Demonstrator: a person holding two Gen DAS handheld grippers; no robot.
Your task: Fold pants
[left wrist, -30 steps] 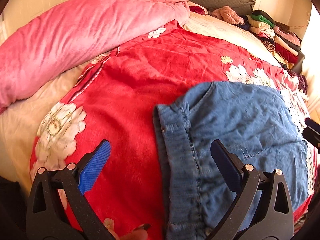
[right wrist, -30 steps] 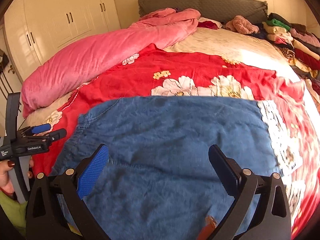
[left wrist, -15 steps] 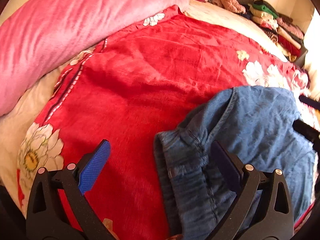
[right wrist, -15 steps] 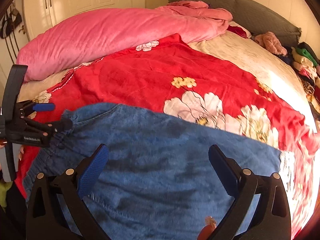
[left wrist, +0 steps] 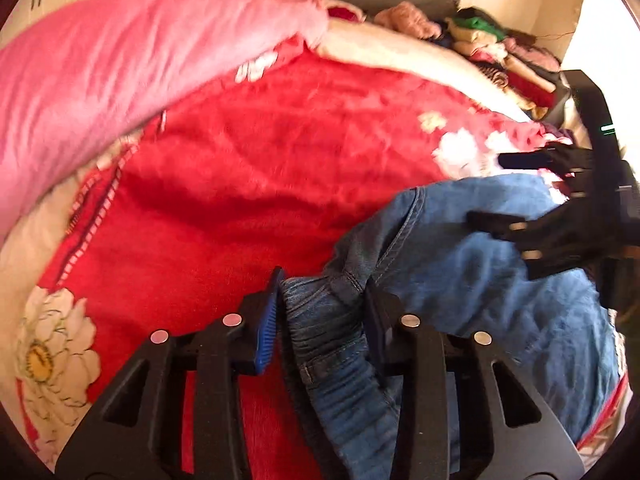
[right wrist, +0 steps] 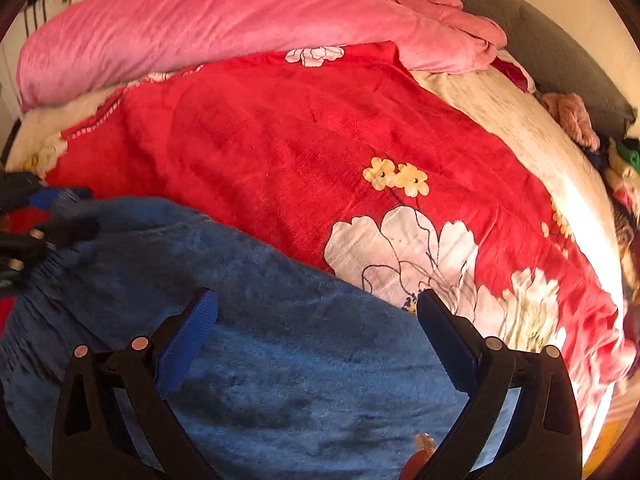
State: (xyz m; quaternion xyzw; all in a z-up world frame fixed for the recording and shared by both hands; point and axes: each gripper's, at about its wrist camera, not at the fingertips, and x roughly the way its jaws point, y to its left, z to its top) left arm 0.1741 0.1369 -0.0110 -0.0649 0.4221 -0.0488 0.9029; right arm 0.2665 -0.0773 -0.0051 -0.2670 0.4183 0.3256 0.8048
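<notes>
Blue denim pants (left wrist: 500, 300) lie on a red flowered blanket (left wrist: 260, 180). My left gripper (left wrist: 322, 284) is closing on the elastic waistband, which is bunched between its pads and touches both. In the right wrist view the pants (right wrist: 280, 360) fill the lower left. My right gripper (right wrist: 316, 308) hovers open over their flat middle with only cloth beneath it. That same right gripper (left wrist: 492, 188) shows at the right of the left wrist view, above the pants' far part. The left gripper (right wrist: 60, 208) appears blurred at the pants' left end.
A pink duvet (left wrist: 120, 60) is heaped along the far left of the bed. A pile of folded clothes (left wrist: 500, 52) sits at the far right by the grey headboard (right wrist: 560, 52). Cream sheet (right wrist: 500, 120) lies beyond the red blanket (right wrist: 280, 160).
The left jaws have drawn in from wide open onto the waistband, which now bunches between them. The right gripper has rolled and moved closer to the left one over the pants.
</notes>
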